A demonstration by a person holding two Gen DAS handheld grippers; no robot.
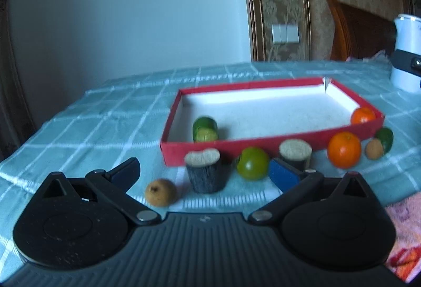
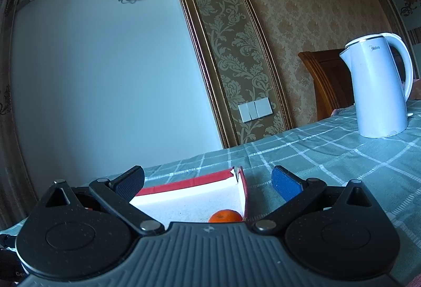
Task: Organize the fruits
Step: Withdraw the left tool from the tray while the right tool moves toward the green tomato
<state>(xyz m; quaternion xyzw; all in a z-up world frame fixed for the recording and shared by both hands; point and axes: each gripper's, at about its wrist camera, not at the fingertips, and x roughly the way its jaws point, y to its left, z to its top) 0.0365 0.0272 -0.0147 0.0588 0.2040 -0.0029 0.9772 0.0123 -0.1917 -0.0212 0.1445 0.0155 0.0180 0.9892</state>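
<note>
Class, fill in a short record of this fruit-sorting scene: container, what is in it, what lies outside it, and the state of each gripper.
container: red box, white inside
inside box: green fruit at left, small orange at right corner
outside, in front: large orange, green tomato, two dark cut pieces, brown fruit
left hand-held gripper: open, empty
right hand-held gripper: open, empty
background: white kettle

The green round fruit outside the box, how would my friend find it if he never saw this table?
Find the red box on the checked tablecloth. Look at the row of things just in front of its near wall. The green round fruit sits between two dark stubby cylinders with pale tops; it is the only smooth green ball there, while the oranges are orange and the other green pieces are cut.
</note>
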